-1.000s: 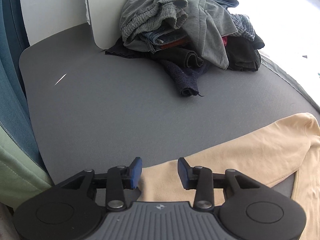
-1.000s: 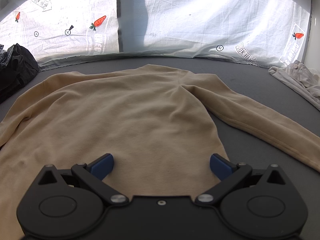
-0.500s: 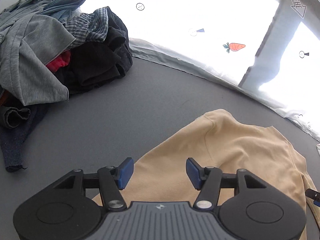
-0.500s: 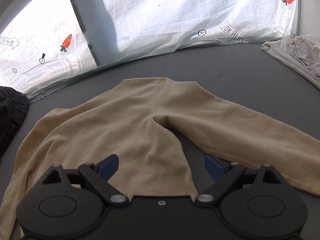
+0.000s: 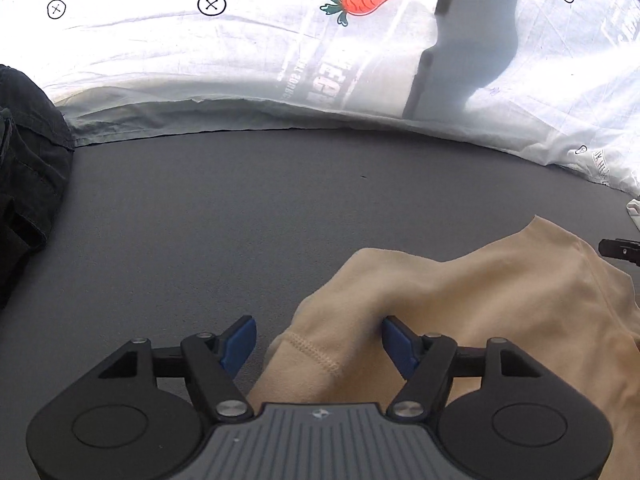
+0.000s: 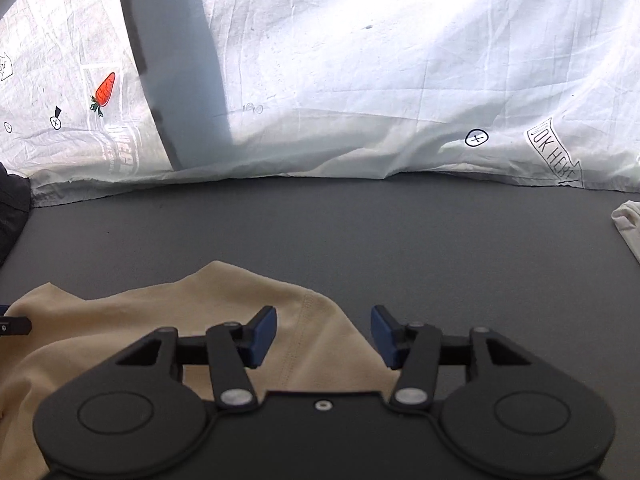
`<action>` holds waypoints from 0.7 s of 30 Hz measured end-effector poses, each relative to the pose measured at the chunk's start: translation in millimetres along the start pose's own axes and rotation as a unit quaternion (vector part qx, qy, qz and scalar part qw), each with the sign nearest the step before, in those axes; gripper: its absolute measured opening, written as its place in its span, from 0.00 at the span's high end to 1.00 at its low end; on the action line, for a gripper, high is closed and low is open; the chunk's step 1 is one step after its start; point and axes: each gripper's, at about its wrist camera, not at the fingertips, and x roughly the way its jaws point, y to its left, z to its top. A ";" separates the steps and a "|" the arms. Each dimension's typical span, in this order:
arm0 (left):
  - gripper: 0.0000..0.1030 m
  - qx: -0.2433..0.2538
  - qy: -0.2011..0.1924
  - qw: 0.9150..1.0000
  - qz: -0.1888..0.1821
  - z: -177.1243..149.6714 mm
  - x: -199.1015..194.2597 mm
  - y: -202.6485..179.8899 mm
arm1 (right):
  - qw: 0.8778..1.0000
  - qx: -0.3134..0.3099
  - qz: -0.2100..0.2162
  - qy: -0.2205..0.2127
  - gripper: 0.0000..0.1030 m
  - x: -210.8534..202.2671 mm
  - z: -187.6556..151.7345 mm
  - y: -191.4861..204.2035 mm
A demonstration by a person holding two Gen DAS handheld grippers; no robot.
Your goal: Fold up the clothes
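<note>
You are holding both grippers low over the far edge of a beige long-sleeved top (image 5: pixel 480 300) that is lying on the dark grey table surface (image 5: pixel 240 208).

Your left gripper (image 5: pixel 318 340) is sitting with its jaws roughly half open, having widened only a little just now. A rumpled fold of the beige fabric, with a stitched hem showing, is rising between the blue pads (image 5: pixel 240 340). The right-hand pad is touching the cloth, while the left-hand pad is standing clear of it over bare table, so nothing is being pinched.

Your right gripper (image 6: pixel 324 336) is also about half open, its jaws having just been closing from wide. A corner of the top (image 6: pixel 160 320) with a seam running down it is lying between the blue pads (image 6: pixel 262 332), closer to the left-hand pad; the right-hand pad is hanging over grey table. The pads are not pressing on the fabric.

Each gripper's tip is peeking into the other's view at the frame edge (image 5: pixel 622 249).

Behind the table, a white sheet (image 6: pixel 380 80) printed with carrots (image 5: pixel 362 2) and crossed circles is glowing with backlight. A dark clothes pile (image 5: pixel 28 168) is sitting at the left, and a pale garment (image 6: pixel 628 224) at the right edge.
</note>
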 end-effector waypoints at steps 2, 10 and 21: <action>0.49 0.008 -0.001 1.000 -0.004 0.6 3.4 -2.8 | 1.000 -0.003 0.015 0.015 0.48 13.8 4.7 -4.1; 0.91 -0.006 -0.014 1.000 0.009 5.5 13.1 1.2 | 0.999 -0.033 0.033 0.024 0.97 24.4 -3.5 -6.2; 0.88 -0.026 -0.017 0.999 0.028 31.0 35.0 2.9 | 1.000 -0.026 0.011 0.009 0.97 26.5 -1.9 -3.6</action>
